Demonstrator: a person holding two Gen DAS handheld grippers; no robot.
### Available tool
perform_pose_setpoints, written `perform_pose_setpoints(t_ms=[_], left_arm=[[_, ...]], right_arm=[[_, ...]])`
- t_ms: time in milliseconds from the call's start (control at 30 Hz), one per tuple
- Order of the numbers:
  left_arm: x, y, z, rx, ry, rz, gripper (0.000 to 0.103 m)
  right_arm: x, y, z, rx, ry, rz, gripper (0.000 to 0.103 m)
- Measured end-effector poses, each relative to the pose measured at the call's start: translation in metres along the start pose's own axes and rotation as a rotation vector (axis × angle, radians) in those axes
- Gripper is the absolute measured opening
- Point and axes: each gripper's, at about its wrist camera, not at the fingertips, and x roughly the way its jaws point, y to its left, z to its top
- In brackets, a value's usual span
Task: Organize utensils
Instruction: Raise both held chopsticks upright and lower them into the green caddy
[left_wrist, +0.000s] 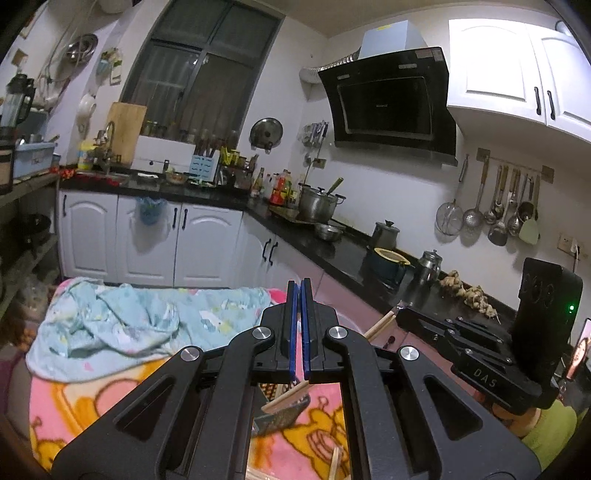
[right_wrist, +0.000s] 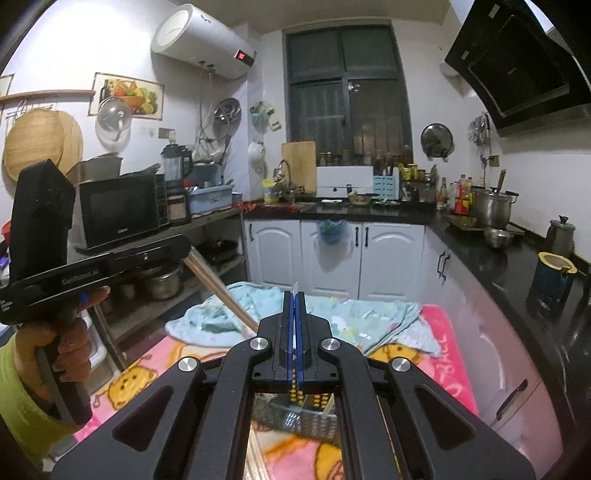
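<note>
My left gripper (left_wrist: 300, 282) is shut on wooden chopsticks (left_wrist: 285, 398) that cross its blue pads and reach down over the table. In the right wrist view that gripper (right_wrist: 186, 245) is at the left with the chopsticks (right_wrist: 221, 293) slanting down from its tip. My right gripper (right_wrist: 294, 293) is shut on something thin and clear whose tip (right_wrist: 295, 285) pokes past the pads; I cannot tell what it is. In the left wrist view it (left_wrist: 400, 308) is at the right, near chopstick ends (left_wrist: 380, 325). A grey mesh utensil basket (right_wrist: 295, 419) lies under both grippers.
A pink cartoon blanket (right_wrist: 448, 354) covers the table, with a crumpled light-blue cloth (left_wrist: 122, 321) at its far end. A black kitchen counter (left_wrist: 343, 251) with pots runs along the right. White cabinets (right_wrist: 332, 254) stand behind. A shelf with a microwave (right_wrist: 118, 210) is at the left.
</note>
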Motion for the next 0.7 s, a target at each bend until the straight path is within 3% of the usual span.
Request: perform_pose_setpoints(t_ms=[300, 700], left_arm=[[0.014, 0.008, 0.002, -0.007, 0.027, 0.017, 0.000], [0.034, 0.022, -0.023, -0.045, 0.105, 0.014, 0.000]], right_arm=[[0.013, -0.022, 0.003, 0.019, 0.000, -0.044, 0.001], [0.039, -0.039, -0.013, 0.036, 0.052, -0.084, 0.001]])
